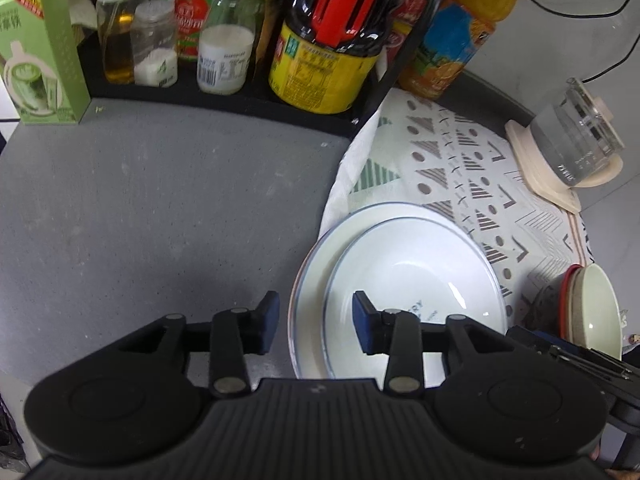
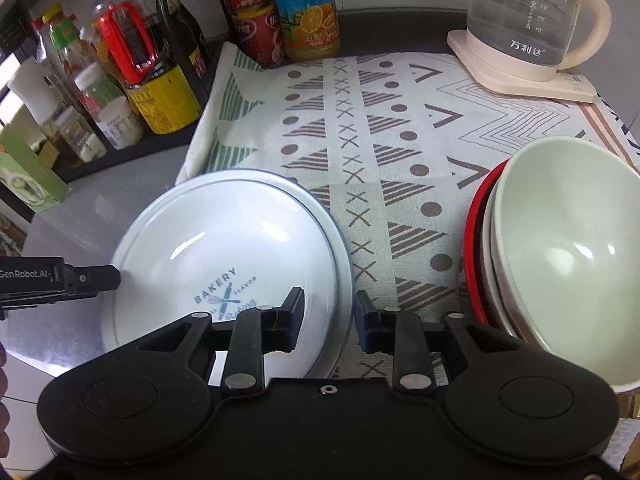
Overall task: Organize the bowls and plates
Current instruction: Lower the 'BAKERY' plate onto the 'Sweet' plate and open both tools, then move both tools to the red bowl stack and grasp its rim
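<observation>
A white bowl with a blue rim line and "BAKERY" print (image 1: 416, 280) (image 2: 224, 256) sits on a larger white plate (image 1: 312, 280) (image 2: 340, 240) at the left edge of the patterned cloth. My left gripper (image 1: 316, 320) is open, its fingers straddling the left rims of plate and bowl. My right gripper (image 2: 330, 320) is open, its fingers straddling the right rims. A stack of bowls, pale green on top (image 2: 560, 256) (image 1: 596, 312) with a red one beneath, stands to the right.
A black rack of bottles and jars (image 1: 240, 40) (image 2: 120, 80) lines the back left. A glass kettle on a cream base (image 2: 524, 28) (image 1: 572, 140) stands back right. A green carton (image 1: 40, 52) is far left. Grey countertop (image 1: 160, 200) lies to the left.
</observation>
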The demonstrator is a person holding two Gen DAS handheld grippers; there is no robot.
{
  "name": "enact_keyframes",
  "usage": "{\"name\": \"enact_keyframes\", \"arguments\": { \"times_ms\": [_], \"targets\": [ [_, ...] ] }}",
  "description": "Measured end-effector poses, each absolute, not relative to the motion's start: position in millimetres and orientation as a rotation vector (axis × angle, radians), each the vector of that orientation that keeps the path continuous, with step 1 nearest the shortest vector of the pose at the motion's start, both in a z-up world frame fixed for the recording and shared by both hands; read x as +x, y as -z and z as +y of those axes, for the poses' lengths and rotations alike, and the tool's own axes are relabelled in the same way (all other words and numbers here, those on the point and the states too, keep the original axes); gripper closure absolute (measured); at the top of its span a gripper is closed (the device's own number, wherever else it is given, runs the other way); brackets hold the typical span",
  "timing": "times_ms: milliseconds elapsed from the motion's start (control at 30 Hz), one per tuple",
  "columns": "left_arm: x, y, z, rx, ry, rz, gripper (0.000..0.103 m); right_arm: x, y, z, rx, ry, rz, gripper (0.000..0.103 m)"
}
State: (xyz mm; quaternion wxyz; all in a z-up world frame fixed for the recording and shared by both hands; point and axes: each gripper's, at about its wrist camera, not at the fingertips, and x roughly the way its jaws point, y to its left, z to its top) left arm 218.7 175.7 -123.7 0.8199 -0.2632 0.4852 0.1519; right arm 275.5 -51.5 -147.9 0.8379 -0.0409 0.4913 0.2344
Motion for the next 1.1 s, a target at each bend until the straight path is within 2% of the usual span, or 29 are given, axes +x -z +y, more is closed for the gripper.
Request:
{"name": "enact_keyframes", "arguments": {
  "times_ms": [67,133,167,233,267,333,500,767,833,1100],
  "targets": [
    [218.9,116.8,172.9,-0.547,-0.318,1.028,0.053,271.9,138.4,-54.4,-0.066,-0.507,1.018,0.058],
    [219.9,110.7,169.8,-0.533,-0.314,1.029,0.035,269.4,128.7,-58.4,-0.042,-0.517,1.002,0.051],
    [219.8,107.4,168.0,-0.527,-0.312,1.024,0.031,267.8,124.2,-60.6,-0.028,-0.523,0.994,0.049],
    [219.8,101.4,164.8,-0.514,-0.301,1.016,0.022,265.6,116.1,-65.2,-0.010,-0.524,0.974,0.038],
    [219.8,97.7,162.4,-0.504,-0.300,1.014,0.021,264.7,112.6,-67.3,-0.005,-0.523,0.965,0.035],
    [219.6,91.8,158.1,-0.481,-0.298,1.017,0.020,262.0,105.6,-72.0,0.008,-0.521,0.948,0.019],
    [219.1,77.8,147.1,-0.431,-0.267,1.009,0.019,255.5,91.4,-84.9,0.032,-0.514,0.907,0.003],
    [226.8,64.8,124.9,-0.373,-0.195,1.003,0.013,246.0,75.5,-104.9,0.072,-0.479,0.863,0.000],
    [230.6,62.7,119.7,-0.368,-0.178,1.002,0.007,245.1,73.6,-109.9,0.080,-0.466,0.857,0.000],
    [251.3,57.9,91.2,-0.335,-0.097,1.006,0.005,246.0,73.4,-142.5,0.123,-0.369,0.839,0.000]
  ]
}}
